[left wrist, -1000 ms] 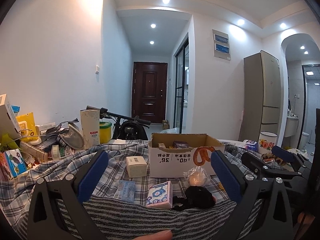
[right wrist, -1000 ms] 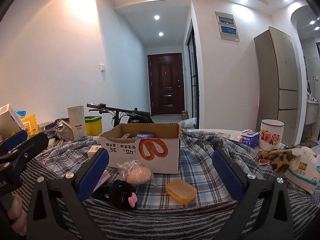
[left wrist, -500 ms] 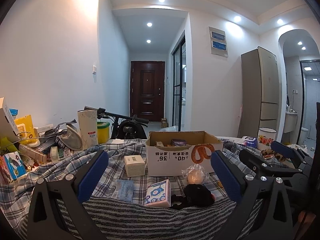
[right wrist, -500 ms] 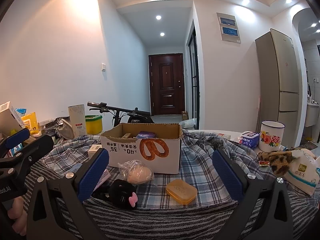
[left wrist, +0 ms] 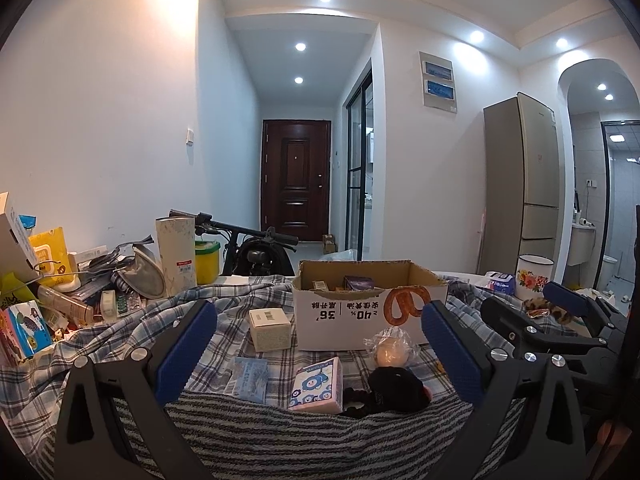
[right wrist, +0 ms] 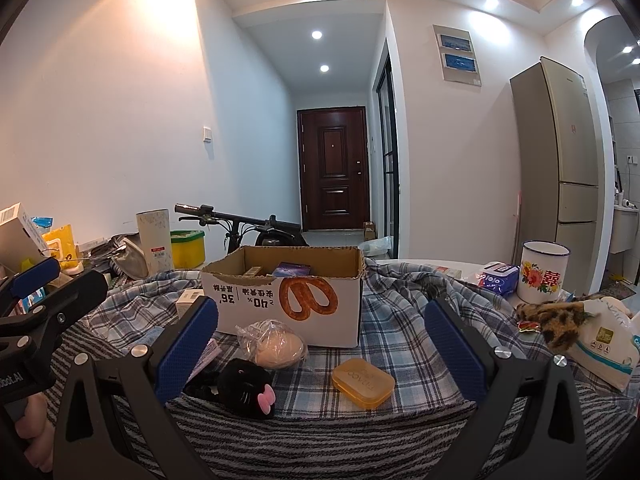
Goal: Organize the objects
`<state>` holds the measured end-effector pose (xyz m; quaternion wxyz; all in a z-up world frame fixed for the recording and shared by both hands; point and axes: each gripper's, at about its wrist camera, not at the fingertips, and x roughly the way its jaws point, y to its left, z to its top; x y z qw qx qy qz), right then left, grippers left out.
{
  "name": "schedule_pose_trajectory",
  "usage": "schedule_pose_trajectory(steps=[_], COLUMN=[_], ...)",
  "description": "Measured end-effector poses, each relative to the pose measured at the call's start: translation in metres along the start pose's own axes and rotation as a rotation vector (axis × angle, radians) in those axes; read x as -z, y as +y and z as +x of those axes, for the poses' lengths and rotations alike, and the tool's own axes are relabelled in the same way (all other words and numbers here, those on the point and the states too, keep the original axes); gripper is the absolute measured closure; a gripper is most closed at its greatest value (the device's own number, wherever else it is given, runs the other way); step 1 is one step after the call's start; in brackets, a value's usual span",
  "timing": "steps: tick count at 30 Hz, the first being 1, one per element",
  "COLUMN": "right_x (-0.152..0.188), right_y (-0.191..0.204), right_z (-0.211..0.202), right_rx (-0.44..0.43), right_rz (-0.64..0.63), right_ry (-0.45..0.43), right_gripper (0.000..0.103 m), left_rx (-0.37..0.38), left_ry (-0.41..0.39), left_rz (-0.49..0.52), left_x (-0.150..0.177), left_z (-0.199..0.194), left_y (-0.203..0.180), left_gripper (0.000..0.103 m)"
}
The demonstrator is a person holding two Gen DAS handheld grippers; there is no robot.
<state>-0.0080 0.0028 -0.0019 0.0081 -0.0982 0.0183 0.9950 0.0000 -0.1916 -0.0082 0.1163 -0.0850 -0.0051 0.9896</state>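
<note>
Both my jaws spread wide, holding nothing; cardboard box sits dead ahead, with bagged bun, black plush and orange case cluttering the front.

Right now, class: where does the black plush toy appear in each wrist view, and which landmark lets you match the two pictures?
Left wrist view: black plush toy lies low, right of centre, beside the pink tissue pack.
Right wrist view: it lies low, left of centre, near the left finger pad.
Shared landmark: the cardboard box with the pretzel print stands behind it in both.
</note>
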Motion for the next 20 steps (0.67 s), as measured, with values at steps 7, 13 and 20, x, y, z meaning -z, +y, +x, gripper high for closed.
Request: schedule_pose_trajectory(steps=[7,13,20], right_x=[0.0000,-0.0001,-0.0001], right_y=[0.0000,0.0001,0.0003], right_z=[0.0000,0.0000,0.0000], right_rx=[0.000,0.000,0.000], right_rz=[0.000,0.000,0.000], right_ry=[0.000,0.000,0.001], right_gripper=[0.000,0.000,0.000], left_rx=[-0.004,-0.006,-0.006], left_ry=[0.000,0.003,0.003], left_rz=[0.000,-0.001,0.000], left_x=[-0.0004,-0.0003,-0.0004], left_z=[0.0004,0.0005,0.0007], left_y=[-0.0003,0.0004,0.0004], left_gripper=[0.000,0.000,0.000])
